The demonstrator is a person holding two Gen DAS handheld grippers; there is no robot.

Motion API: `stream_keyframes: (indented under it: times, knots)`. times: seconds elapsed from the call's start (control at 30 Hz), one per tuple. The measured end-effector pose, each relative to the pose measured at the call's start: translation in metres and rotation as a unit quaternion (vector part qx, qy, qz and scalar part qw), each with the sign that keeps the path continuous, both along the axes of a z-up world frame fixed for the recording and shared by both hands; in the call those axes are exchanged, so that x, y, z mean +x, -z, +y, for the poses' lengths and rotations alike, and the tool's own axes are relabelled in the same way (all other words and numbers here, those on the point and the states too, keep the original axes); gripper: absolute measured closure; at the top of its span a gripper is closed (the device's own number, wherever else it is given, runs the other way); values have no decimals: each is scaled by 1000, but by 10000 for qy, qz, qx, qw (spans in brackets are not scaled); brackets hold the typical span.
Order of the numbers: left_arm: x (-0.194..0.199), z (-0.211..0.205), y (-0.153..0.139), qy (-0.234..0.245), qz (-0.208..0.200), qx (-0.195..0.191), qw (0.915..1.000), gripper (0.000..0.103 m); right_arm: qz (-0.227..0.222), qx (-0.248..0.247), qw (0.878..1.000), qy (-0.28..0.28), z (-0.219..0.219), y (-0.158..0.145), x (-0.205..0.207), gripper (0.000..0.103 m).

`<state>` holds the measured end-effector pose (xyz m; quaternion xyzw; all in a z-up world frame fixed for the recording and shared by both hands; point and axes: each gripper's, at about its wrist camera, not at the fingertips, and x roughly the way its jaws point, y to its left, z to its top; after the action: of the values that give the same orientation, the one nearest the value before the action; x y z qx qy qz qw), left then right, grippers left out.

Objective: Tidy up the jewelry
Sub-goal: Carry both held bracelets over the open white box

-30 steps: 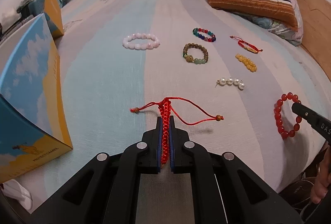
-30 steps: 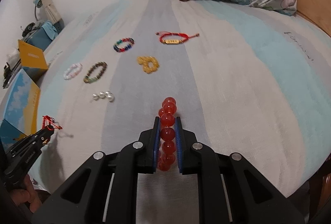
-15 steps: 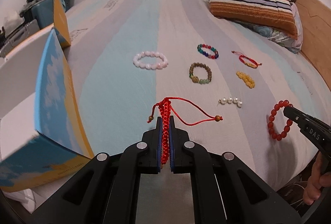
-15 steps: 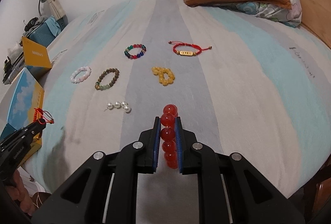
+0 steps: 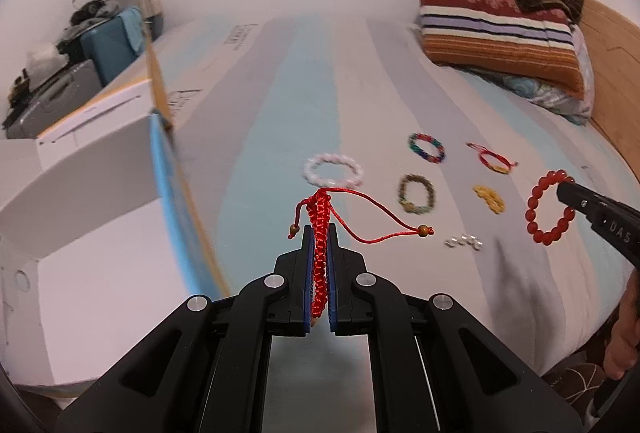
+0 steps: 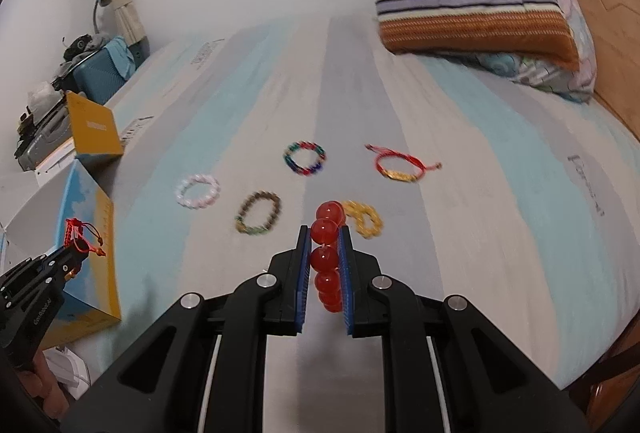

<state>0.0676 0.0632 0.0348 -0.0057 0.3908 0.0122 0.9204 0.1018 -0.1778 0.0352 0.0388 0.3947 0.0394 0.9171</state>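
My left tongs (image 5: pixel 319 233) pinch the red cord bracelet (image 5: pixel 320 229) beside the open box (image 5: pixel 92 193); my right tongs (image 6: pixel 324 233) pinch the red bead bracelet (image 6: pixel 326 253) above the bed (image 6: pixel 480 193). I should carry both over the box before releasing, minding the dangling cord ends.

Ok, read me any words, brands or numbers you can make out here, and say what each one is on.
"DAS": white letters on the right gripper, cut off by the frame edge.
Print on the bedsheet: too blurred to read.
Text on the yellow box: too small to read.
Lettering on the left gripper: illegible.
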Motion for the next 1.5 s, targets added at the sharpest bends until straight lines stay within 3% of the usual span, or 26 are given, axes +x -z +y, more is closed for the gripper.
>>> stream_keyframes:
  times: [0.3,0.7,1.13,1.5]
  knots:
    - [-15,52,-22,-385,-83,-77,9992,98,-99,58,9988,-479,60,-28,7,90]
    - [-49,152,-32,-1213,-39,-3,9926,98,-328,66,9880,-1508,192,-54,-5,91]
    - [-95,241,-13,-1951,285,40,9804,98,-340,71,9653,-2588,317,-48,-44,91]
    - [-108,280,13,-2225,584,-54,9732,98,-8,-133,9535,-3013,375,-16,-53,91]
